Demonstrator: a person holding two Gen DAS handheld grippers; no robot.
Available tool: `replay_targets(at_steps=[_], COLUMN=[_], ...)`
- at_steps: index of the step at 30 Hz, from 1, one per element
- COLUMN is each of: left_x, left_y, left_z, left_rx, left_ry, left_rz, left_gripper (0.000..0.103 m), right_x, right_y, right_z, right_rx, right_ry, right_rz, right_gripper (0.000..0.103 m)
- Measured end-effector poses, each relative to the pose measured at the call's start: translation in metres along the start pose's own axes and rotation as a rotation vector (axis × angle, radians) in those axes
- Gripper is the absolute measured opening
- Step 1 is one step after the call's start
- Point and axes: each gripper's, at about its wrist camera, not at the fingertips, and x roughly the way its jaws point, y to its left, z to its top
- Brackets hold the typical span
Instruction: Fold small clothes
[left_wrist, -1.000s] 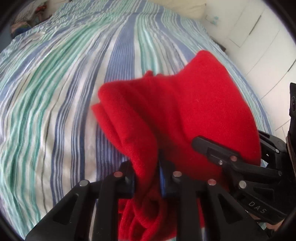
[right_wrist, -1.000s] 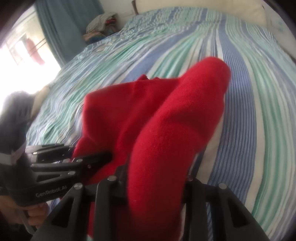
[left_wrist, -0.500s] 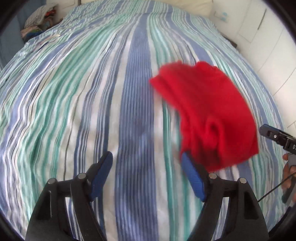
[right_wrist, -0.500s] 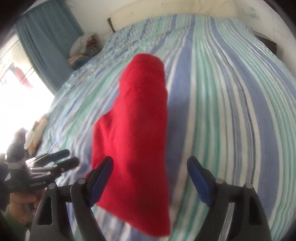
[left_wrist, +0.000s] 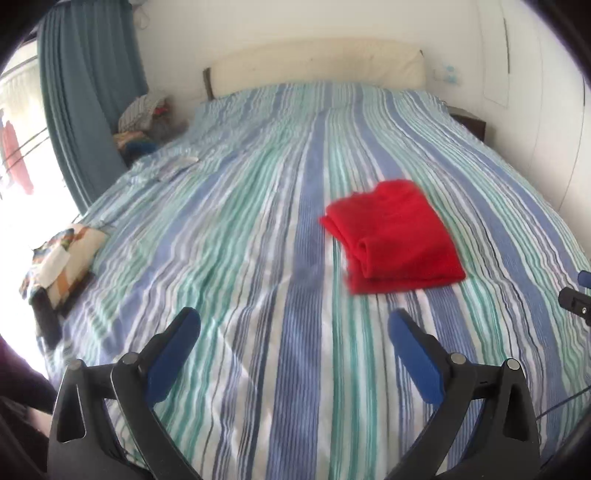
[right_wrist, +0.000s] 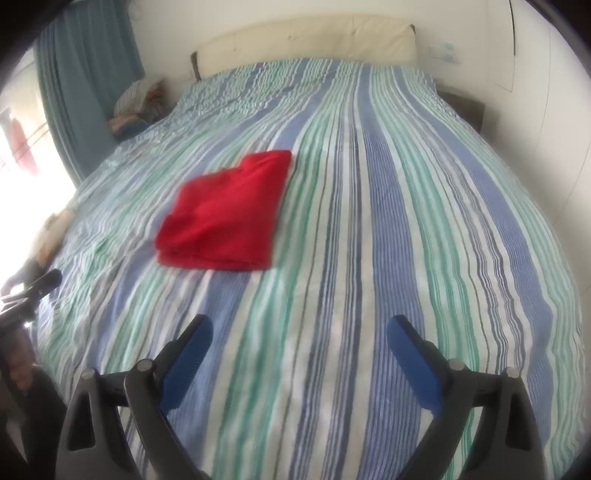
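Red cloth (left_wrist: 395, 236) laid folded on striped bedspread (left_wrist: 240, 258), mid-bed, well apart from both grippers. Left gripper (left_wrist: 293, 347) jaws spread wide, opening, nothing held between. Right gripper (right_wrist: 299, 354) jaws likewise spread, opening, nothing between.

Plainly a bedroom in a home. Nearly all taken up by a wide bed (left_wrist: 258, 240) under a cover striped blue, green and white, with a long cream headboard (left_wrist: 317, 66) against a white wall. Blue curtain (left_wrist: 85, 92) hanging beside a bright window (left_wrist: 14, 155) on the left. Heap of clothes (left_wrist: 144, 122) piled in the corner by the bed's head. Patterned cushion (left_wrist: 62, 262) lying at the bed's left edge. Dark nightstand (left_wrist: 469, 123) at the right of the head, wall sockets (left_wrist: 448, 73) above it, white panelled doors (left_wrist: 546, 110) along the right wall.
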Motion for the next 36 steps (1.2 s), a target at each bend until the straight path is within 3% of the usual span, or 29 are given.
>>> replay_targets(at_steps=[3,10,26,36], left_x=[-0.018,-0.041,-0.069,-0.088], left_y=[-0.003,-0.004,-0.005,-0.014], left_z=[0.002,-0.015,-0.012,-0.002], left_rx=[0.021,-0.019,-0.05,-0.026], left_ry=[0.038,0.097,0.042,0.014], left_rz=[0.009,-0.078,-0.006,0.004], left_gripper=[0.102,0.102,0.103,0.103], right_x=[-0.034,-0.075,-0.107,-0.125], right_y=[0.025,0.069,0.107,0.11], right_z=[-0.001,-0.016,-0.012,-0.007], right_rx=[-0.033,-0.098,-0.187,-0.159], right_ry=[-0.035,-0.04,-0.069,-0.082], right_rz=[0.003,-0.013,-0.085,-0.107], right_gripper=[0.101,0.102,0.102,0.102])
